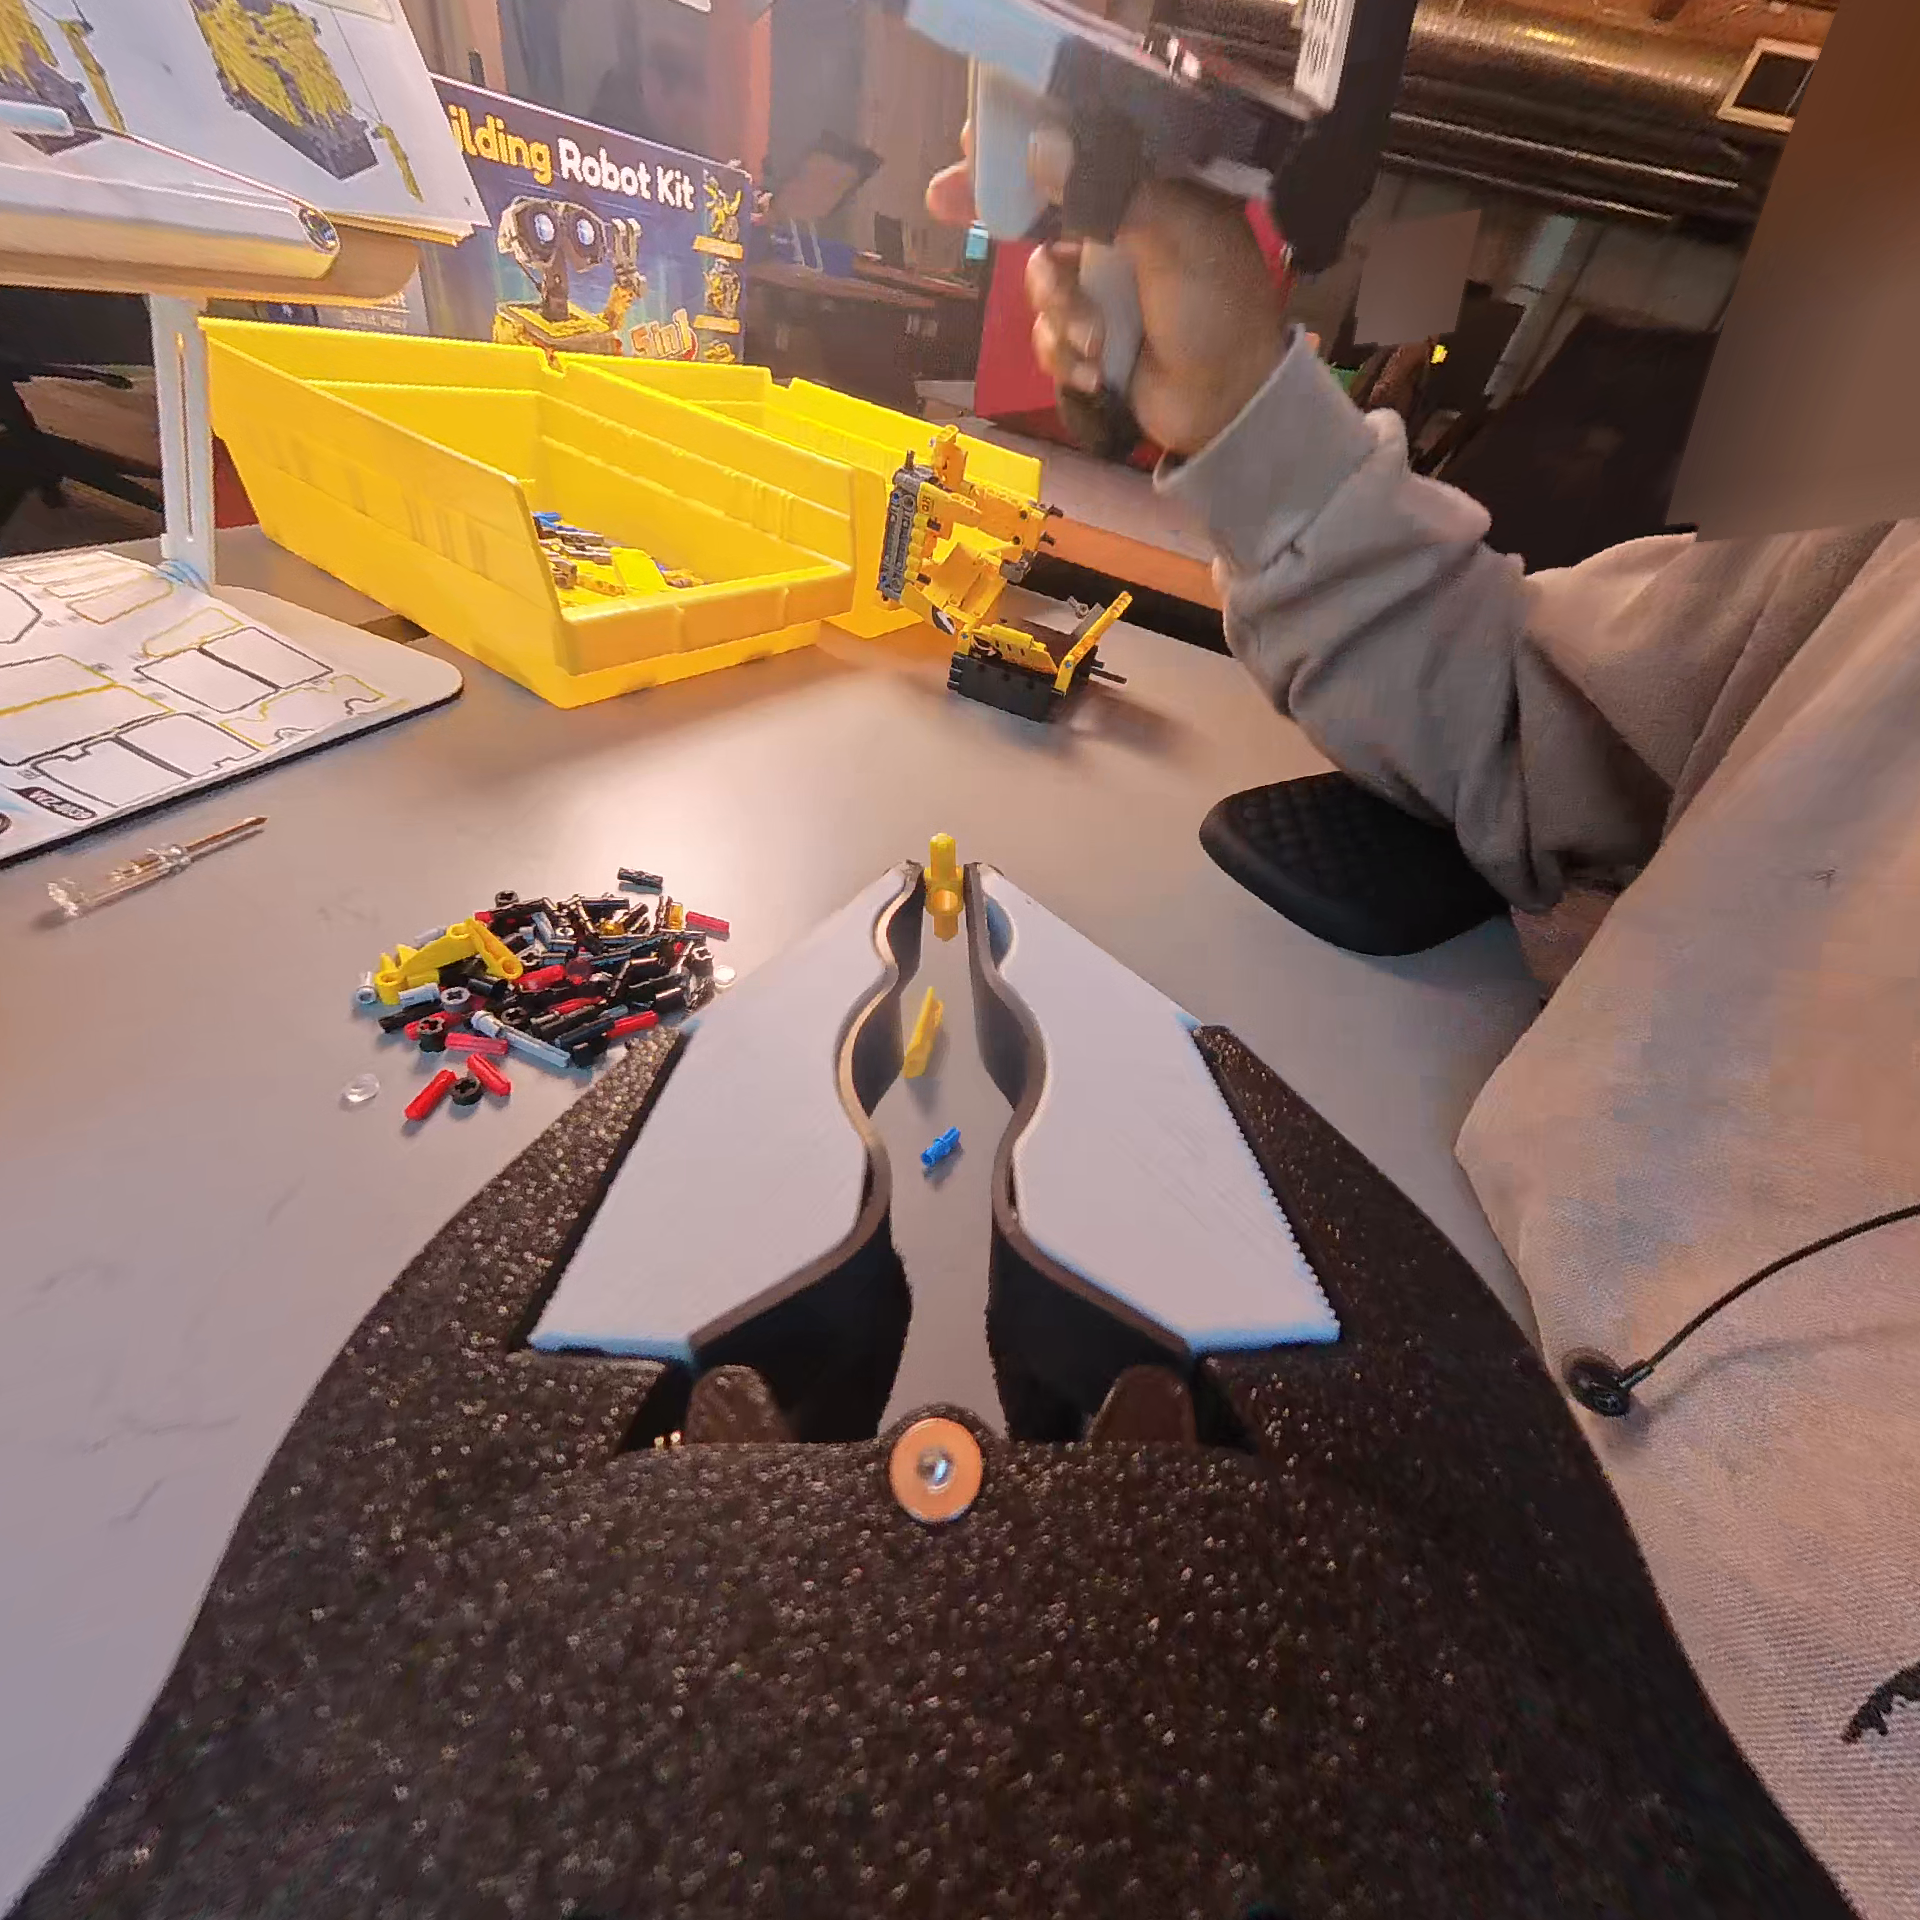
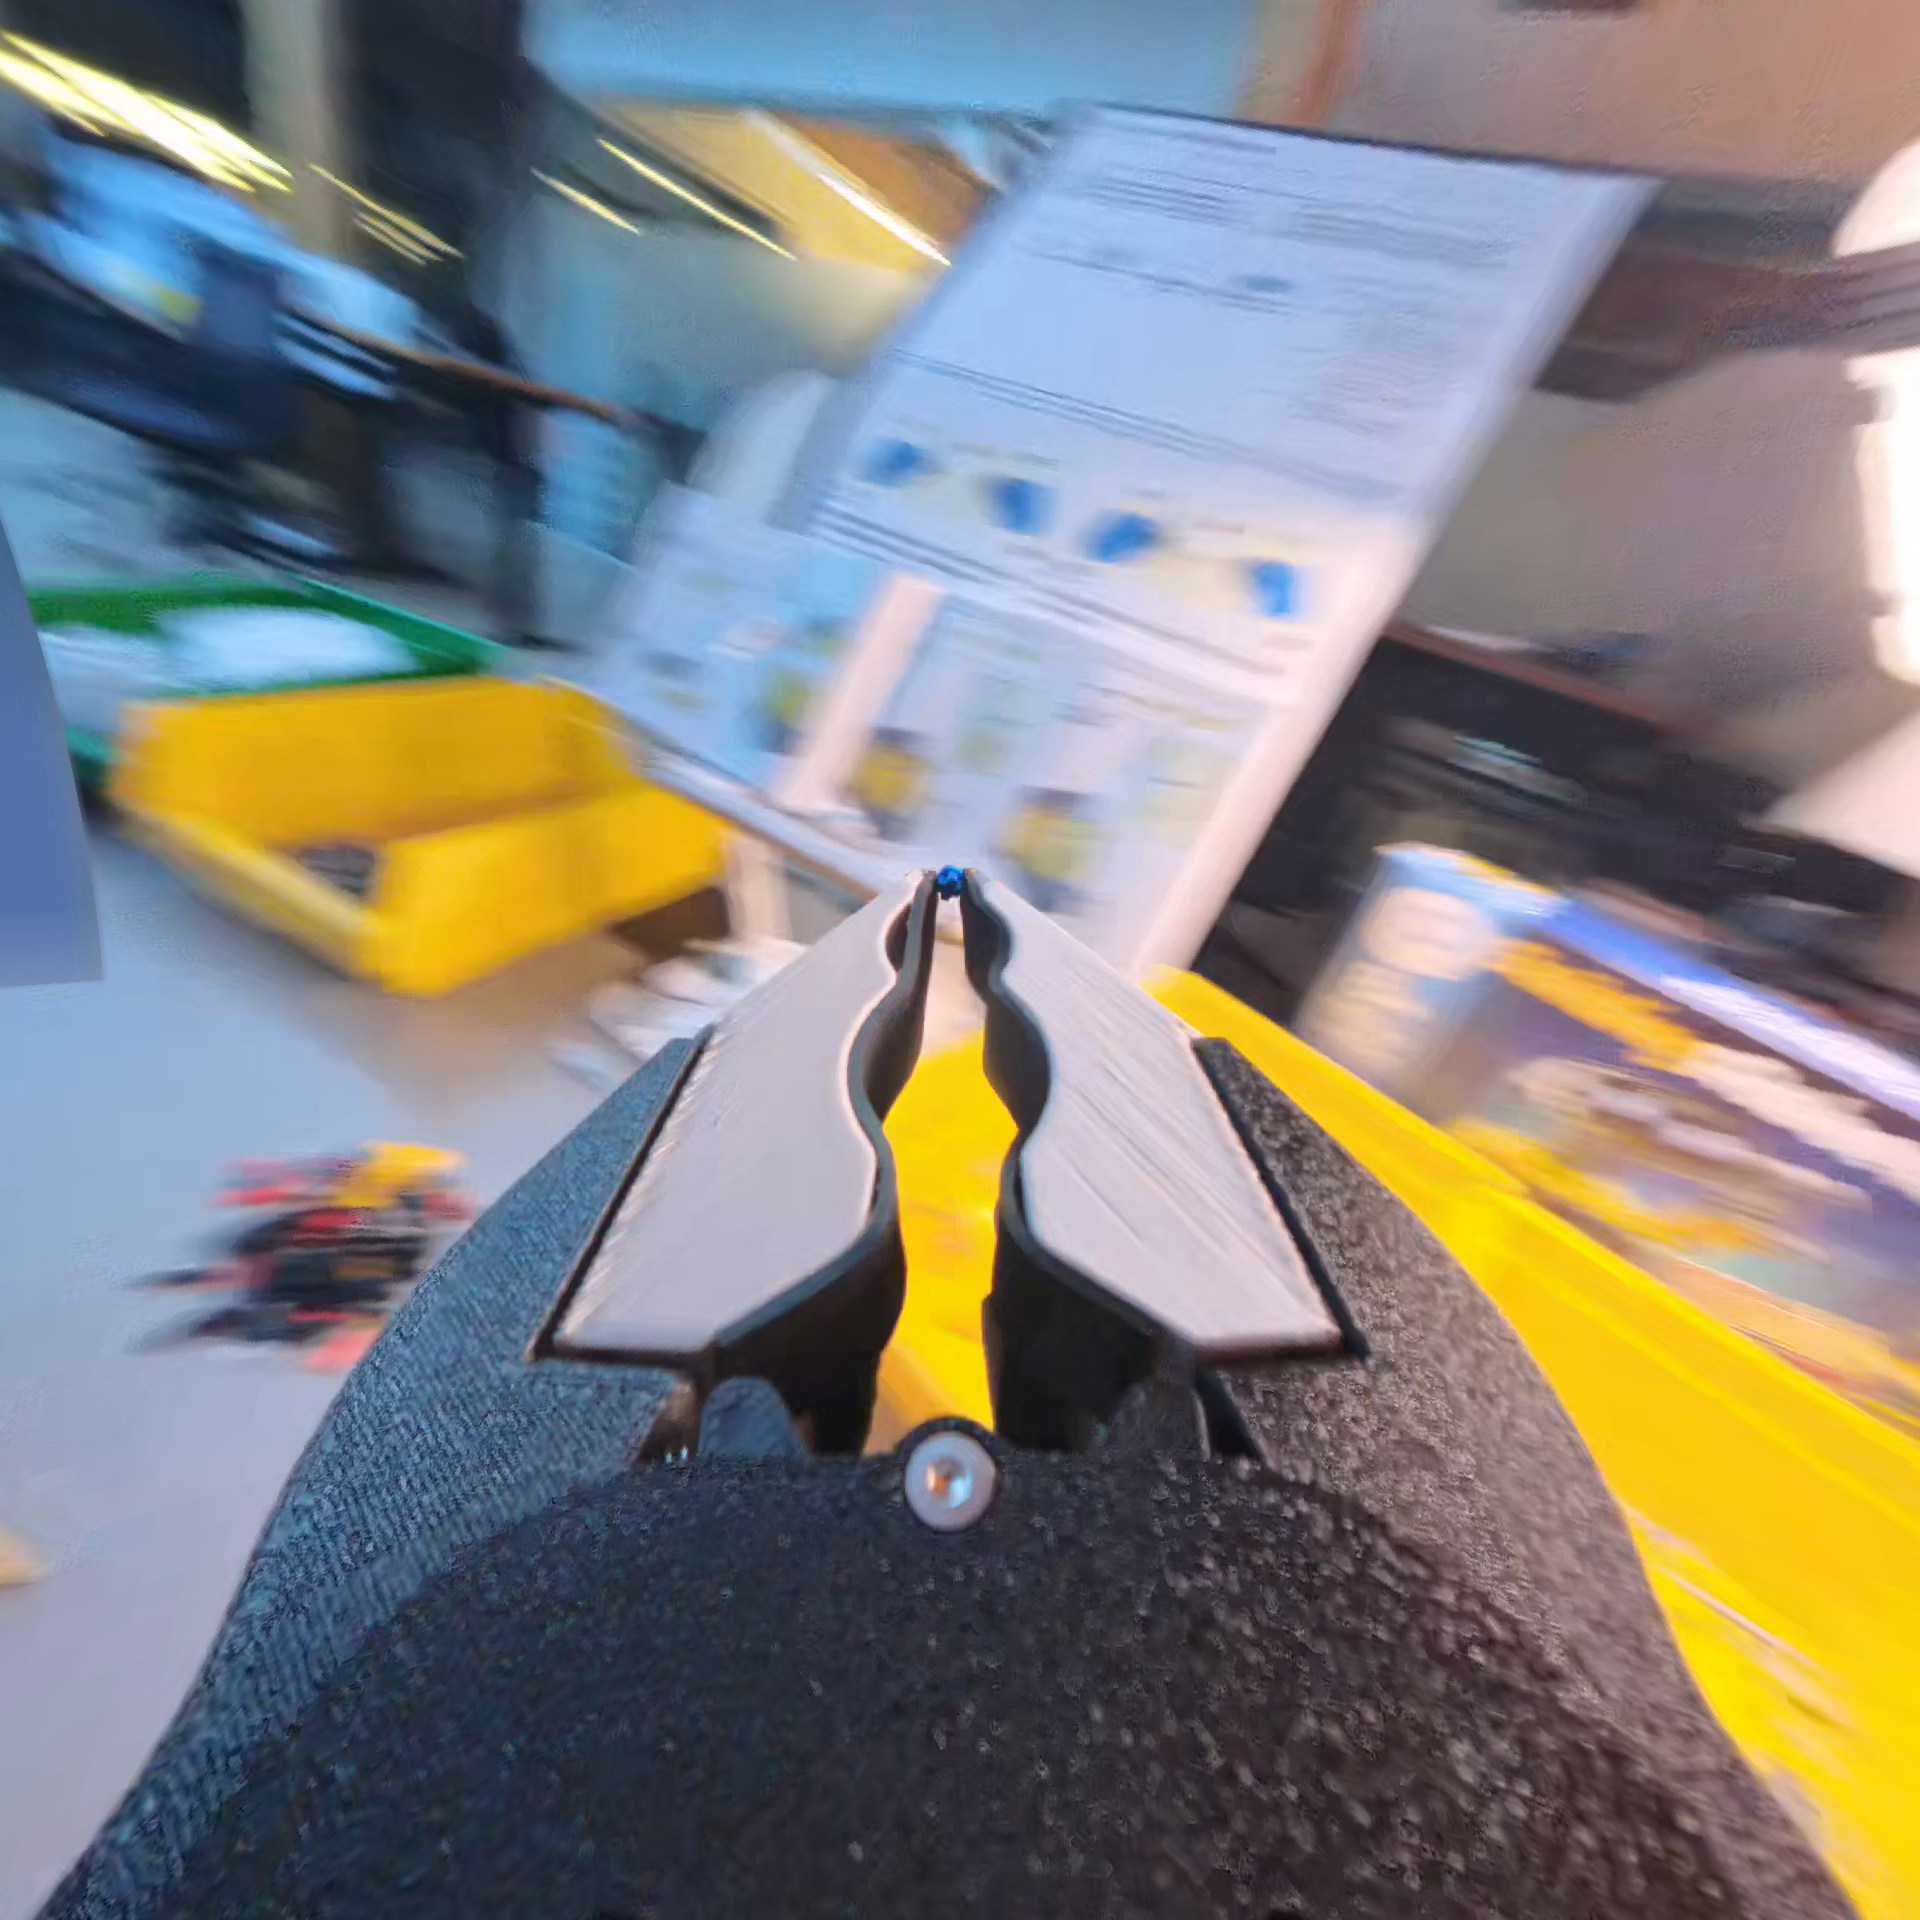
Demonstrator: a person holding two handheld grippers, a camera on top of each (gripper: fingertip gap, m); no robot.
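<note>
While the left hand-held gripper (image 1: pixel 943 883) hangs low over the grey worktop (image 1: pixel 727 790), we note its tips clenched on a small yellow connector piece (image 1: pixel 942 873), held upright with its top standing proud of the fingertips. Below the gap between its fingers, lying on the worktop, we see a loose yellow sliver piece (image 1: pixel 923 1031) and, nearer the camera, a small blue pin (image 1: pixel 940 1147). Just to the left of that gripper lies a heap of small black, red, grey and yellow parts (image 1: pixel 540 971), with a clear-handled screwdriver (image 1: pixel 156 864) farther toward the worktop's left edge beside a printed sheet (image 1: pixel 156 686). Toward the far edge stand yellow bins (image 1: pixel 499 520), one holding a few parts, and next to them a partly built yellow and black model (image 1: pixel 987 582). A printed kit box (image 1: pixel 613 239) stands behind the bins. The right hand-held gripper (image 2: pixel 948 883) is raised well above the worktop, gripped by a person's hand (image 1: pixel 1132 312) in a grey sleeve; its own view is heavily motion-blurred. Its tips are pinched on a tiny blue piece (image 2: pixel 948 881). Behind it we make out a yellow bin (image 2: pixel 416 831) and a tilted instruction sheet (image 2: pixel 1195 416), too blurred for detail.
</note>
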